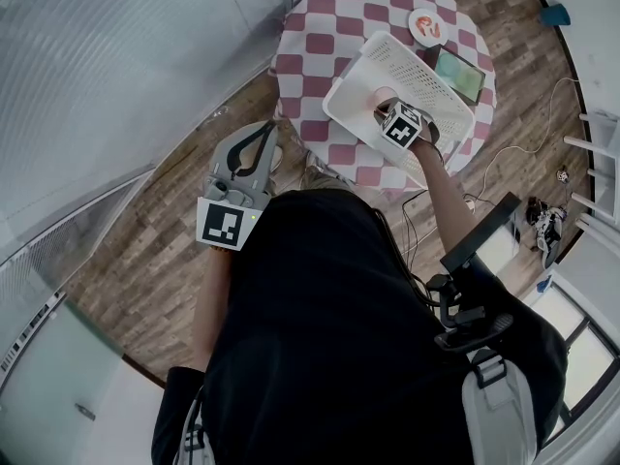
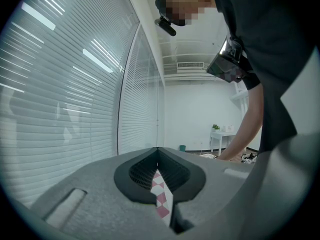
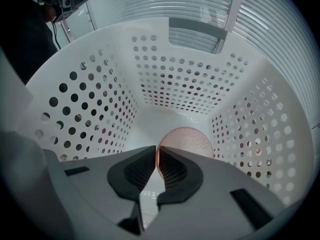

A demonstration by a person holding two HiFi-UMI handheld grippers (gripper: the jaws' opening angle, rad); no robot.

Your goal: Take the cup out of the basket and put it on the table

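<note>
A white perforated basket (image 1: 426,76) stands on the round red-and-white checked table (image 1: 320,42). Inside it lies a pink cup (image 3: 187,140), also visible as a pink patch (image 1: 376,92) in the head view. My right gripper (image 3: 157,153) reaches down into the basket (image 3: 90,104), and its jaws are closed on the cup's thin rim at its left edge. From above, the right gripper (image 1: 387,108) shows with its marker cube over the basket's near side. My left gripper (image 1: 260,139) hangs left of the table, over the wooden floor. Its jaws (image 2: 158,153) are shut and hold nothing.
On the table beyond the basket are a small plate (image 1: 424,25) with something red on it and a tablet (image 1: 458,74) with a green screen. A black chair (image 1: 475,250) stands at my right. Cables lie on the floor at right, and blinds line the left wall.
</note>
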